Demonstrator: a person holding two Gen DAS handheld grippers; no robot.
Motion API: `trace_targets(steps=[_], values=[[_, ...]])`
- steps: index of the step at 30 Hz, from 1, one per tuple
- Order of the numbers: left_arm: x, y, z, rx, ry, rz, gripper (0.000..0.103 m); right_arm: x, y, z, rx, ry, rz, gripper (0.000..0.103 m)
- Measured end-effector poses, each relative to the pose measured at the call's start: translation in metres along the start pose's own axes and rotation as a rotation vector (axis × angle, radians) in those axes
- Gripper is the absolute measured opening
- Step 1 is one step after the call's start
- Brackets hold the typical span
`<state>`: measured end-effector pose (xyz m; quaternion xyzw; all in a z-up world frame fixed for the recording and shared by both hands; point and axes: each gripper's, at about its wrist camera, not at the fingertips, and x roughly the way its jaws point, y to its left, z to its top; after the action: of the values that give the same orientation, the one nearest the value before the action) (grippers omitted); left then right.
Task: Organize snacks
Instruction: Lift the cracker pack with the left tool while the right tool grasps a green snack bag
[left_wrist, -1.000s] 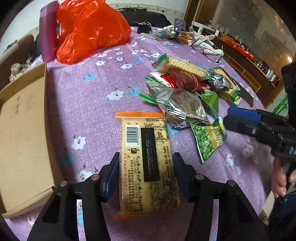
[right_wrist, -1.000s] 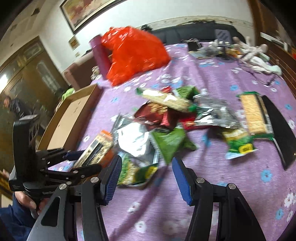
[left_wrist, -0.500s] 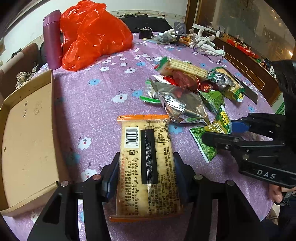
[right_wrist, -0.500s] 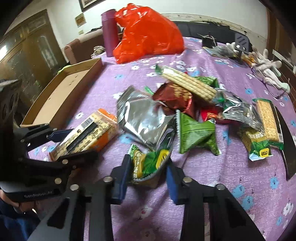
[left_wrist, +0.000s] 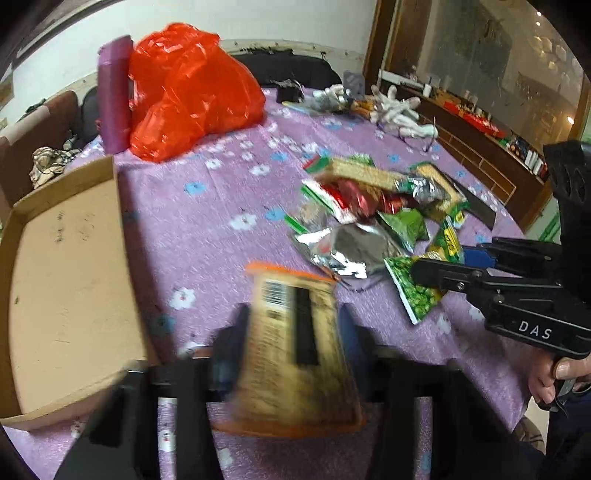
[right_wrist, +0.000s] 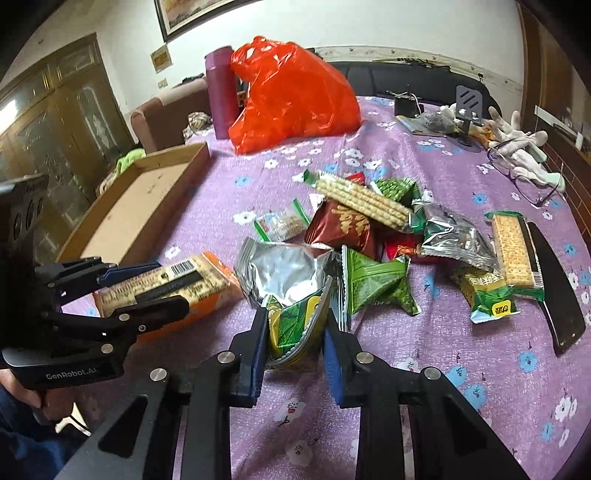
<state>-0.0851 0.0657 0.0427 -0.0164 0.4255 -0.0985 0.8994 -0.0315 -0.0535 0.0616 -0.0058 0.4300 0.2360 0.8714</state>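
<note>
We see one orange cracker pack (left_wrist: 295, 343) gripped in our left gripper's (left_wrist: 291, 354) jaws near one cardboard tray (right_wrist: 147, 199), one green snack bag (right_wrist: 295, 325) clamped in our right gripper's (right_wrist: 295, 336) jaws, one heap of snacks (right_wrist: 373, 236) mid-table, one red plastic bag (right_wrist: 291, 99) far left

"das" stands in white on the right hand-held gripper (left_wrist: 436, 271); "genrobot.ai" on the left hand-held gripper (right_wrist: 147, 284); a barcode marks the cracker pack (right_wrist: 177, 284)

purple flowered tablecloth (right_wrist: 424, 369), red bag (right_wrist: 291, 96)
</note>
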Motion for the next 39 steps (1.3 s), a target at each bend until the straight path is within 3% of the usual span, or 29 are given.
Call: trace_targets(steps=[4, 10, 11, 13, 15, 16, 23, 25, 27, 28, 39], values=[[-0.005, 0.017, 0.004, -0.069, 0.014, -0.065, 0.011, -0.005, 0.003, 0.004, 0.002, -0.020, 0.007, 0.030], [0.000, 0.025, -0.003, -0.083, 0.044, -0.068, 0.012, -0.010, 0.002, 0.005, 0.030, -0.036, 0.005, 0.030], [0.002, 0.025, -0.003, -0.078, 0.051, -0.068, 0.017, -0.010, 0.002, 0.004, 0.030, -0.034, 0.004, 0.030], [0.005, 0.021, -0.005, -0.063, 0.060, -0.068, 0.040, -0.010, 0.001, 0.002, 0.038, -0.033, 0.003, 0.030], [0.005, 0.015, -0.006, -0.041, 0.063, -0.062, 0.075, -0.010, 0.000, 0.001, 0.043, -0.032, 0.010, 0.030], [0.004, 0.012, -0.006, -0.031, 0.062, -0.064, 0.079, -0.011, 0.000, 0.001, 0.043, -0.034, 0.011, 0.030], [0.025, -0.011, -0.013, 0.036, 0.134, -0.053, 0.080, -0.011, -0.005, 0.001, 0.064, -0.048, 0.030, 0.030], [0.029, -0.017, -0.015, 0.064, 0.121, -0.012, 0.078, -0.012, -0.006, 0.000, 0.068, -0.052, 0.033, 0.030], [0.030, -0.023, -0.017, 0.096, 0.102, 0.044, 0.055, -0.012, -0.007, 0.000, 0.070, -0.052, 0.037, 0.030], [0.030, -0.023, -0.016, 0.099, 0.093, 0.057, 0.053, -0.012, -0.007, 0.000, 0.072, -0.053, 0.039, 0.030], [0.006, 0.004, -0.004, -0.018, 0.037, -0.037, 0.052, -0.016, -0.001, 0.012, 0.078, -0.070, 0.072, 0.030]])
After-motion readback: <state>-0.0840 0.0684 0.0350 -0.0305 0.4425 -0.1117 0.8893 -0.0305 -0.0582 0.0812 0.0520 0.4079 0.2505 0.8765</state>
